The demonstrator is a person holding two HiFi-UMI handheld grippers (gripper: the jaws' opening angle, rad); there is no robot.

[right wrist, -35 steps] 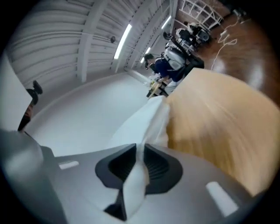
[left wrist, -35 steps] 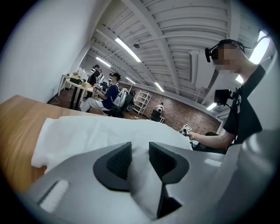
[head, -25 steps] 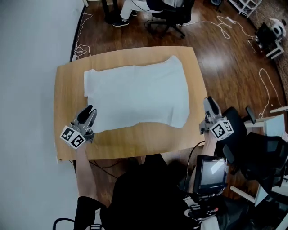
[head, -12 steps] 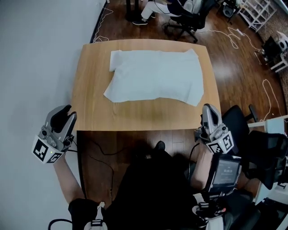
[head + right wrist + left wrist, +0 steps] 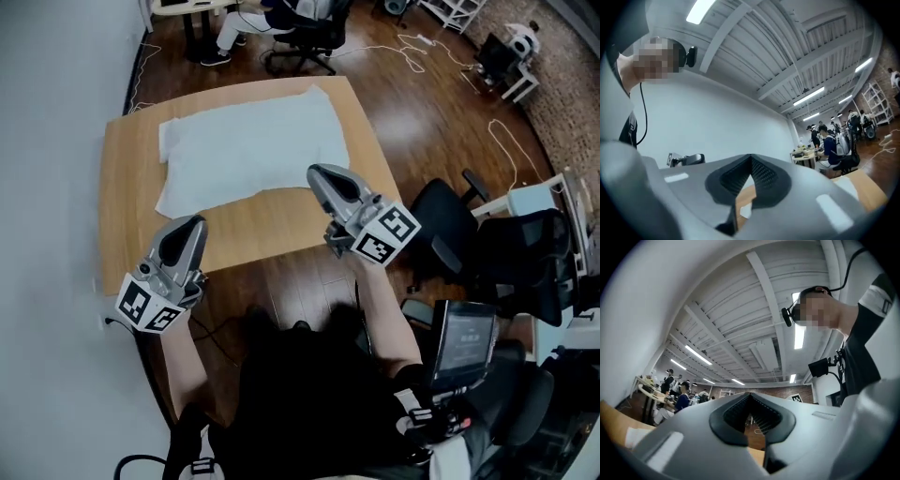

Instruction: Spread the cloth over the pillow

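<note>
A white cloth lies spread flat over the far half of the wooden table; the pillow beneath it is hidden. Both grippers are held up off the table, near its front edge, and neither touches the cloth. My left gripper hangs over the near left corner. Its jaws have just closed and meet with nothing between them. My right gripper hovers by the cloth's near right corner, shut and empty. Both gripper views look upward at the ceiling, with a strip of cloth low in the right one.
Black office chairs stand beyond the table and to its right. Cables trail over the dark wooden floor. A small screen sits at the person's right side. A white wall runs along the left.
Both grippers have risen from beside the table. The right one swung left over the table's near right corner; the left came back in from the left. Both grippers' jaws have closed.
</note>
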